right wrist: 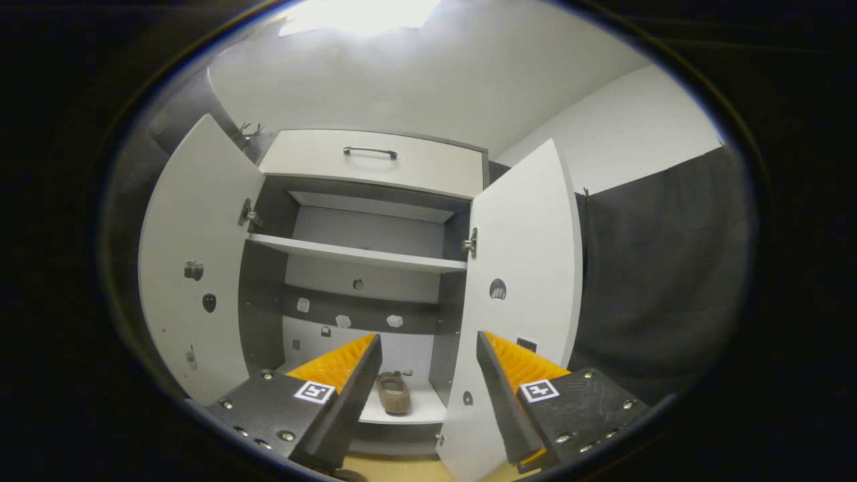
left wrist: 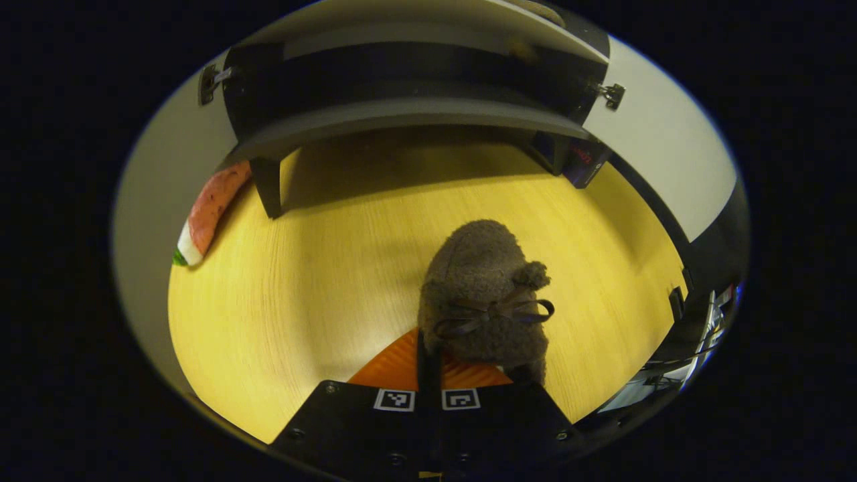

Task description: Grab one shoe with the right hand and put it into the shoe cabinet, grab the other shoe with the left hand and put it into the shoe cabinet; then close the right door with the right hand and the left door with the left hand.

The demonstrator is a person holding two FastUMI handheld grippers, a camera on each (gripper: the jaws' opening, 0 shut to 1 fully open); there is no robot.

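Note:
In the left gripper view a fuzzy brown shoe (left wrist: 483,288) with a dark bow hangs over the yellow wooden floor. My left gripper (left wrist: 428,348) is shut on its near edge, jaws almost together. The shoe cabinet (left wrist: 402,114) stands ahead, raised on short legs. In the right gripper view the cabinet (right wrist: 365,258) has its left door (right wrist: 194,268) and right door (right wrist: 519,288) swung wide. A second brown shoe (right wrist: 394,393) lies on the bottom shelf. My right gripper (right wrist: 428,338) hangs open in front of that shelf with nothing between its fingers.
A pink, white and green slice-shaped toy (left wrist: 209,214) lies on the floor by the cabinet's left leg (left wrist: 268,191). A middle shelf (right wrist: 355,254) and a drawer with a handle (right wrist: 370,152) sit above. Dark cloth (right wrist: 663,281) hangs to the right.

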